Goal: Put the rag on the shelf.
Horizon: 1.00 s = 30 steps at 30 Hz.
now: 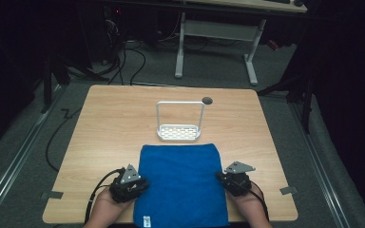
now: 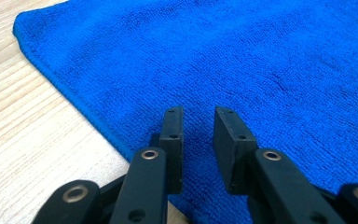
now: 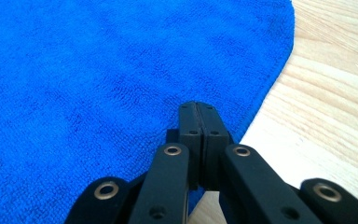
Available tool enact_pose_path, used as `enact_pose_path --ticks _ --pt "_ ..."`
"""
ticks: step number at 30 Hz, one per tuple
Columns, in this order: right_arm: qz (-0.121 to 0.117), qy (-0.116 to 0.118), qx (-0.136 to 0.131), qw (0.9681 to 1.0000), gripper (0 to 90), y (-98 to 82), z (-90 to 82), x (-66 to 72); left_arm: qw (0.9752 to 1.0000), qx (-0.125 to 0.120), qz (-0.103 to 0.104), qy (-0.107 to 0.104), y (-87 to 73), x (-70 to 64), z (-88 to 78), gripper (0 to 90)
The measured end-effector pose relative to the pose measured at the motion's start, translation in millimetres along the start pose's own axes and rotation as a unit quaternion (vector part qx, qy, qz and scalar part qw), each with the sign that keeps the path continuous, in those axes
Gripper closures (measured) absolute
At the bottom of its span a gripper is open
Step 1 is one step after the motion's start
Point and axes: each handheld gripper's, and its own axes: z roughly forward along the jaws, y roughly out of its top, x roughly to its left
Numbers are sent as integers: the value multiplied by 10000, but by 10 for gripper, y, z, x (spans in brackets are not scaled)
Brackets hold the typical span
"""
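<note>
Wooden table (image 1: 109,128), light grain. A blue towel (image 1: 180,183) lies flat on its near half, spread out, with its near edge reaching the table's front edge; a small white label (image 1: 146,220) shows at the near left corner of the cloth.

Just beyond the towel's far edge, apart from it by a thin strip of wood, stands a white rack (image 1: 179,121): a shallow perforated tray with a tall wire hoop rising over it. The tray holds nothing. A dark round hole (image 1: 207,100) sits in the tabletop just right of the hoop's top corner. Nothing lies on the towel between the two grippers.

Left gripper (image 1: 138,182) sits at the towel's left edge, held by the person's left hand (image 1: 105,209). In the left gripper view its jaws stand apart with a clear gap, tips over the cloth just inside the hem; nothing between them.

Right gripper (image 1: 221,176) sits at the towel's right edge, in the right hand (image 1: 248,204). In the right gripper view its jaws are pressed together, tips at the hem; whether cloth is pinched between them cannot be told.

Beyond the table: grey floor, cables (image 1: 128,61), and the white legs of a desk (image 1: 218,33).
</note>
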Motion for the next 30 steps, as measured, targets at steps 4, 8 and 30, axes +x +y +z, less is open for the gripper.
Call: enact_pose_path --ticks 4,8,30 --pt "-30 -9 1 10000 900 8 7 7 10000 13 -25 6 4 2 -2 739" --pt "18 34 -88 10000 893 16 -10 -5 9995 -32 -51 305 6 13 -31 728" --pt "332 -86 -606 9976 778 30 -37 -126 9907 -488 -791 996 177 437 32 739"
